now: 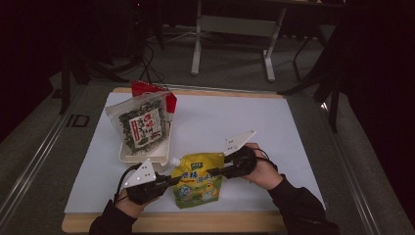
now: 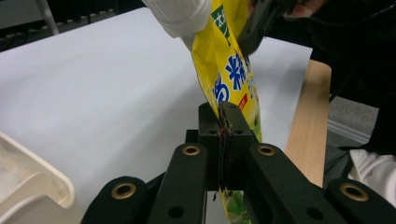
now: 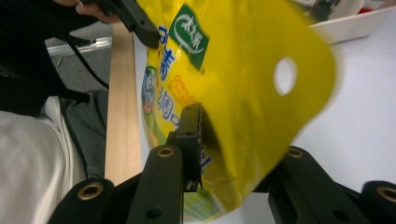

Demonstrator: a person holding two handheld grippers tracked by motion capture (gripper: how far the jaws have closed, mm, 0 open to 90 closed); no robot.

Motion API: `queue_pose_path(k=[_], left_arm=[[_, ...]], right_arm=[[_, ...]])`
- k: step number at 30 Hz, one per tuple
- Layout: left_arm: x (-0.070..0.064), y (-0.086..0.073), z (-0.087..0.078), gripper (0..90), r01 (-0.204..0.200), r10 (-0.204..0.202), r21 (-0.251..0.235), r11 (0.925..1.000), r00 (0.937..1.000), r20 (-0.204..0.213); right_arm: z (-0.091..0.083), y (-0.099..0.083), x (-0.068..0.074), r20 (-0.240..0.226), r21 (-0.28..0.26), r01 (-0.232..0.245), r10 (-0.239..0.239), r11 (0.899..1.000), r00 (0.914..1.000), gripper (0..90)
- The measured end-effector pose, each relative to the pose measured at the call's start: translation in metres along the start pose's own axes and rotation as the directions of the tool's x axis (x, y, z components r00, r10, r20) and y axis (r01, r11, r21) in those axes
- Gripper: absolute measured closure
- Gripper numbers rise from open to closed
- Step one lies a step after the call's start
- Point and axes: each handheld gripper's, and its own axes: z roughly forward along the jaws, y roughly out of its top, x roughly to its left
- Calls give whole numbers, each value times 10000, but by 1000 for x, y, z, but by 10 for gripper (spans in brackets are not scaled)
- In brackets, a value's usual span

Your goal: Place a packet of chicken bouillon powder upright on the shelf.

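Two grippers hold one yellow spouted pouch above the near edge of the white worktop.

Largest first: the worktop carries a shallow white tray at its left, with a clear seaweed-snack bag leaning in it and a red packet behind. The pouch is glossy yellow with blue lettering, a green logo, a white cap and a punched hole. The left gripper is clamped shut on its left edge; the right gripper pinches its upper right part.
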Motion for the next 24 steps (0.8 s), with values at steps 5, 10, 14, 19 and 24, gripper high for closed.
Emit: queue_pose_path(k=[5,10,14,19,24], left_arm=[[-2,2,-1,899,36,-36,-3,10000,9999,123],[-3,5,-4,896,42,-38,-210,9998,9998,189],[-3,8,-7,799,14,-10,-351,9994,9999,134],[3,6,-9,512,602,-614,-541,9967,9979,-218],[5,0,-9,272,845,-886,-711,9939,9944,-571]], right_arm=[[-4,1,4,-285,16,59,-58,10000,9996,891],[-13,6,11,-308,-70,251,-253,9997,9992,897],[-23,15,17,-130,-329,456,-460,9984,9989,899],[-35,28,17,315,-580,717,-700,9957,9971,900],[-47,41,8,894,-1082,768,-672,9912,9937,900]])
